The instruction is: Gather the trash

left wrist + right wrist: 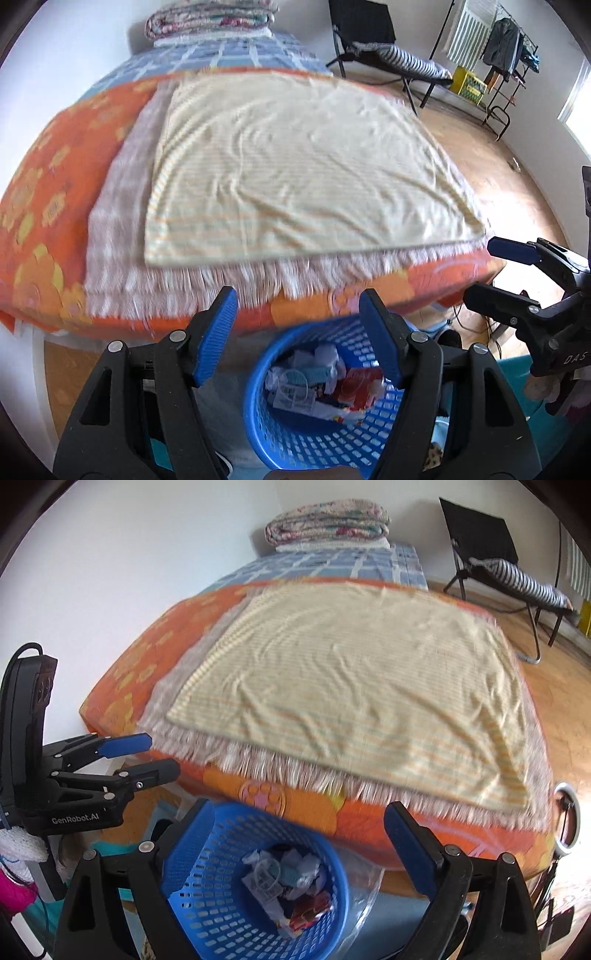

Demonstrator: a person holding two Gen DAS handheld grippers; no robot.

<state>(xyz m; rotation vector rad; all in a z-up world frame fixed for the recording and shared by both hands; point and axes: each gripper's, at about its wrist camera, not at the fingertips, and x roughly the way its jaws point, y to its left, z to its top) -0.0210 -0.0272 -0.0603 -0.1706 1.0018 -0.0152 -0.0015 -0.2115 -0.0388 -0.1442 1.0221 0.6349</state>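
Trash: crumpled white wrappers, a teal packet and red printed packaging (325, 387), piled inside the blue perforated plastic basket (221, 915) on the floor at the bed's foot, right under both grippers.
Left gripper (299, 332): blue-padded jaws spread, nothing between them; basket mouth shows through the gap.
Right gripper (299, 849): jaws spread wider, also empty.
Clear plastic bag (362, 882): lies just beside the basket, between it and the bed.
Bed: pale yellow striped cloth (295, 166) spread flat over a fringed throw on an orange flowered cover (40, 221); I see no litter on it.
Far end: folded floral quilt (327, 520), black folding chair (480, 528).
Risk: frames are motion-blurred, so small scraps on the bed could be missed; the light basket could tip if a finger catches its rim.
Left view only: clothes rack, yellow crate (469, 85).
Right view only: plastic bag, white ring-shaped object (567, 812) beside the bed.
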